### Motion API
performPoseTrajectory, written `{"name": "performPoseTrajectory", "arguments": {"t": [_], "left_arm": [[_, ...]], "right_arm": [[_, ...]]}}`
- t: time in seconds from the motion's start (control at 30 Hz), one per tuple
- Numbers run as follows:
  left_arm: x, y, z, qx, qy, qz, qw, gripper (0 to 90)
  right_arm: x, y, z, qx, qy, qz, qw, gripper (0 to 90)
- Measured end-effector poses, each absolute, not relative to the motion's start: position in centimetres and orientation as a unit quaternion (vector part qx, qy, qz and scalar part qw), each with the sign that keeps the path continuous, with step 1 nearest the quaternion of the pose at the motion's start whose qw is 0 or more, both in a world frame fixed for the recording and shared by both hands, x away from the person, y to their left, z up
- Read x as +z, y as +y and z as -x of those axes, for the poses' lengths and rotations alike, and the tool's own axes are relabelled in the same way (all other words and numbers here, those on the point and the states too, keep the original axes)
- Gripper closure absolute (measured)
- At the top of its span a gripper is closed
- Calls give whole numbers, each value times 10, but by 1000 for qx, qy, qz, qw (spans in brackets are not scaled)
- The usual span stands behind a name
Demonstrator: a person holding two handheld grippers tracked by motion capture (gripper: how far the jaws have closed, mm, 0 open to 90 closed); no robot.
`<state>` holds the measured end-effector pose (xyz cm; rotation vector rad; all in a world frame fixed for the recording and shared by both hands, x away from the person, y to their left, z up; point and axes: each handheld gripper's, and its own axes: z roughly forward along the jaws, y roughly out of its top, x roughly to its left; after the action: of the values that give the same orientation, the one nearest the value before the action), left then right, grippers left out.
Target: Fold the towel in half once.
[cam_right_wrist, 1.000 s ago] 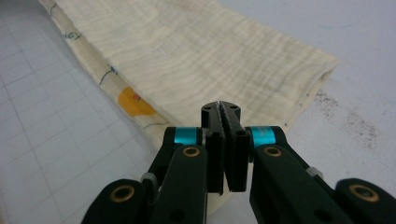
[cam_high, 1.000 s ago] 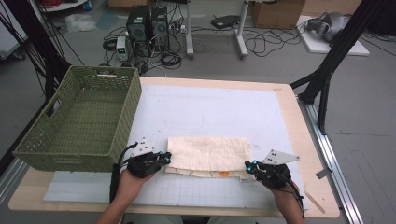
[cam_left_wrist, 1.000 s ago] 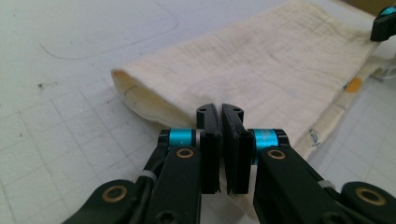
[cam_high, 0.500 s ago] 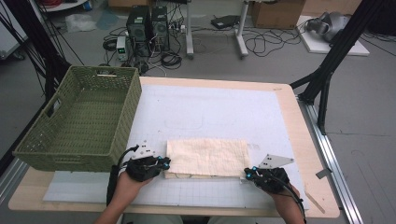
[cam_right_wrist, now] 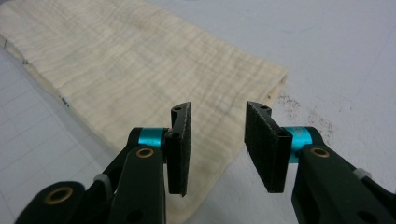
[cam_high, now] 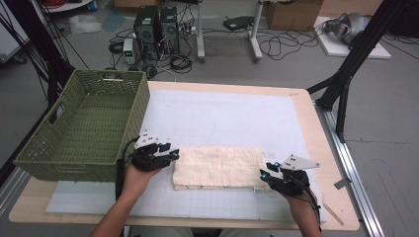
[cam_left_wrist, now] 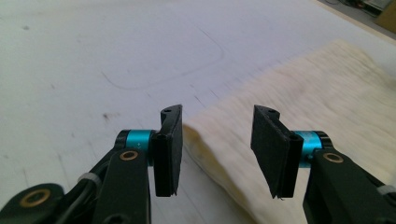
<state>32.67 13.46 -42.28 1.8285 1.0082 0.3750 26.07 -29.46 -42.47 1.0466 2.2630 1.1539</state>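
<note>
Towel (cam_high: 217, 167) folded flat on the mat (cam_high: 222, 118), long axis left to right, spanning between the 2 grippers. Basket (cam_high: 84, 128) far left. Left gripper (cam_high: 170, 154) at the towel's left end, jaws just opened, gripping nothing. Right gripper (cam_high: 265, 176) at its right near corner, likewise just opened, empty. Both equally near.

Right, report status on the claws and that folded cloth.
Left claw and right claw just opened, nothing gripped. Folded cream cloth flat on the white mat. Green basket beside it, nothing in the way.
</note>
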Motion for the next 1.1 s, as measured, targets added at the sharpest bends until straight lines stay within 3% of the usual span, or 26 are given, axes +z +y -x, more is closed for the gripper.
{"name": "performPoseTrajectory", "arguments": {"t": [0.3, 0.47, 0.57, 0.77, 0.93, 1.0, 1.1], "left_arm": [[-441, 123, -366, 147, 433, -763, 457, 548], [-445, 116, -364, 134, 420, -787, 433, 611], [-446, 111, -360, 154, 402, -812, 395, 609], [-443, 109, -350, 162, 379, -828, 380, 569], [-434, 123, -353, 179, 408, -793, 417, 531], [-433, 129, -358, 164, 420, -775, 443, 523], [-441, 126, -365, 136, 416, -786, 436, 503]], "right_arm": [[-427, -291, -282, 392, 810, -378, 218, 589], [-426, -281, -319, 383, 805, -392, 229, 651], [-428, -272, -335, 383, 804, -395, 227, 659], [-443, -264, -347, 335, 830, -390, 215, 637], [-439, -274, -344, 312, 831, -402, 224, 613], [-433, -278, -345, 321, 822, -411, 229, 611], [-424, -281, -352, 354, 804, -419, 229, 595]]}}
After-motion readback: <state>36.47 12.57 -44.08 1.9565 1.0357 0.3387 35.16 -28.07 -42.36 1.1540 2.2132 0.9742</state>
